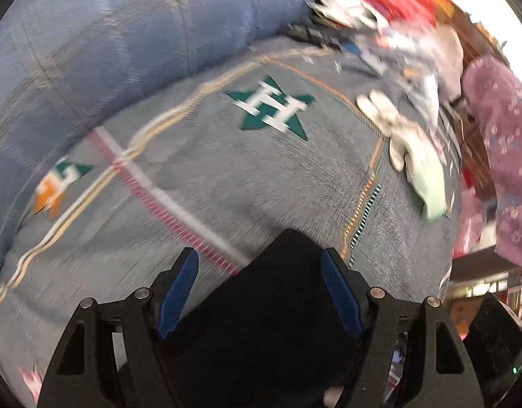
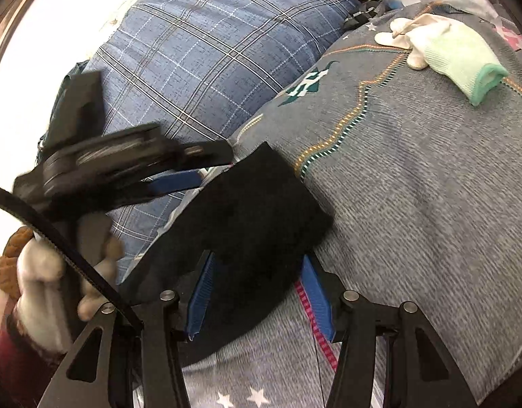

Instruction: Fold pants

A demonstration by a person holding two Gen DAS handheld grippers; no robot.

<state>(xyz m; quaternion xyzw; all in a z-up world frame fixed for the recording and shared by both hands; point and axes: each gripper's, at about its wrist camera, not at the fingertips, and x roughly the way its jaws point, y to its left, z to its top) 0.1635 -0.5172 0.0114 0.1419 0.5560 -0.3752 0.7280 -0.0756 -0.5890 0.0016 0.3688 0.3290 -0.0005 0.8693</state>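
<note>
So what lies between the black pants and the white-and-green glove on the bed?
Only bare grey patterned bedspread, crossed by a stitched orange-teal line, separates the black pants from the white-and-green glove; right wrist view.

Black pants [image 2: 257, 224] cut off below the tongs; far clutter [image 1: 390, 10] perhaps laundry, motion-blurred.

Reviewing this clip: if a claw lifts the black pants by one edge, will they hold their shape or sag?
The black pants would probably sag: they lie limp, following the curve of the grey patterned bedspread. They look fairly thick, perhaps already folded, so likely bulky rather than flimsy. The matte cloth seems unlikely to slip between the right claw pads.
</note>
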